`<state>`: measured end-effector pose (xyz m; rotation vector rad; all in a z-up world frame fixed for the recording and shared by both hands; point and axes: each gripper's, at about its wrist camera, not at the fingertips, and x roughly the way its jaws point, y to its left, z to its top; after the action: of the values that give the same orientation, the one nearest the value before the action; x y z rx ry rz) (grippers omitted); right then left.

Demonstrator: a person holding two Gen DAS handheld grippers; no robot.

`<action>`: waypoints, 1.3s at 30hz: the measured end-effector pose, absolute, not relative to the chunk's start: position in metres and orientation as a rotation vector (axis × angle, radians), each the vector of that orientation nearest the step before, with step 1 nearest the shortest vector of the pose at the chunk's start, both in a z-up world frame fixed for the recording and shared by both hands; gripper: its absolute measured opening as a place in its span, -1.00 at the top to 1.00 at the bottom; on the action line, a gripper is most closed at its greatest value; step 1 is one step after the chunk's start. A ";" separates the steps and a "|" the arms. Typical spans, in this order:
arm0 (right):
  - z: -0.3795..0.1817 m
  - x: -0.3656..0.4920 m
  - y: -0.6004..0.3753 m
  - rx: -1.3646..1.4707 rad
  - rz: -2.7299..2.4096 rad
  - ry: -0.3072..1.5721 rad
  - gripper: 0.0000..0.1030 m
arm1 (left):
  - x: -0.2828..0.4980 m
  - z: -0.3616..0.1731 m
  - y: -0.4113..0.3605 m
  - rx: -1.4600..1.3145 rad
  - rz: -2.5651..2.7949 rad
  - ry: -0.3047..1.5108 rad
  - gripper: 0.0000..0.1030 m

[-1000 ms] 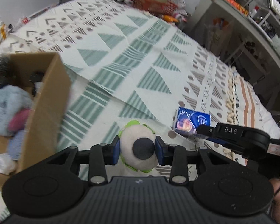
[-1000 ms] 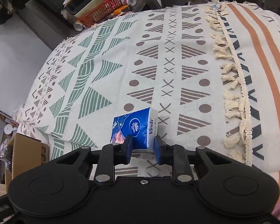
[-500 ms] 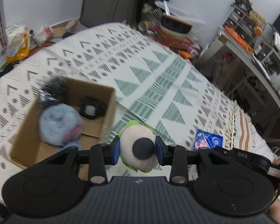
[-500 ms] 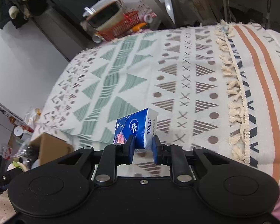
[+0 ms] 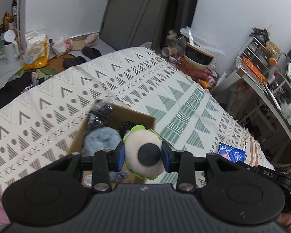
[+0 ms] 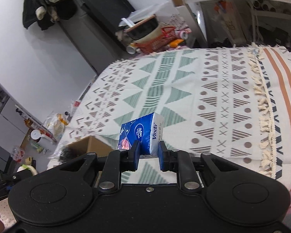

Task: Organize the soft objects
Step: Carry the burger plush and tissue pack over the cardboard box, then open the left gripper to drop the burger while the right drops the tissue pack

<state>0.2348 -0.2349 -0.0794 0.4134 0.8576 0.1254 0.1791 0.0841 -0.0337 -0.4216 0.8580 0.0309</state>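
Observation:
My left gripper (image 5: 143, 156) is shut on a round cream plush toy (image 5: 140, 145) with a black nose and green trim, held in the air over the near right part of a cardboard box (image 5: 141, 117). The box sits on the patterned bedspread and holds a fluffy blue-grey plush (image 5: 102, 138) and a dark glittery item (image 5: 100, 114). My right gripper (image 6: 148, 154) is shut on a blue Vinda tissue pack (image 6: 138, 134), lifted above the bedspread. The same pack (image 5: 230, 154) shows at the right in the left wrist view. The box (image 6: 89, 146) lies to the lower left in the right wrist view.
The bedspread (image 5: 164, 89) with green and brown triangles covers the bed. Beyond its far end stand a dark cabinet (image 5: 145, 13), a red basket with a pot (image 6: 157, 36) and a cluttered white desk (image 5: 261, 81). Bags and a white jug (image 5: 10, 46) lie on the floor at left.
Both grippers have risen with their loads. The left one has carried the plush toy leftwards from beside the box to over it. The tissue pack has lifted off the bedspread.

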 end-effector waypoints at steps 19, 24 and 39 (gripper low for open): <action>-0.054 0.232 -0.145 0.358 0.249 0.863 0.63 | 0.179 -0.064 0.135 -0.498 0.083 0.912 0.28; -0.052 0.236 -0.123 0.343 0.281 0.877 0.63 | 0.184 -0.077 0.142 -0.510 0.101 0.937 0.24; -0.074 0.256 -0.076 0.296 0.299 0.922 0.62 | 0.188 -0.084 0.158 -0.499 0.135 0.943 -0.13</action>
<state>0.2557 -0.0760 -0.0744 0.2962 0.9221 0.2992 0.1880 0.1579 -0.0844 -0.4990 0.9428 0.1353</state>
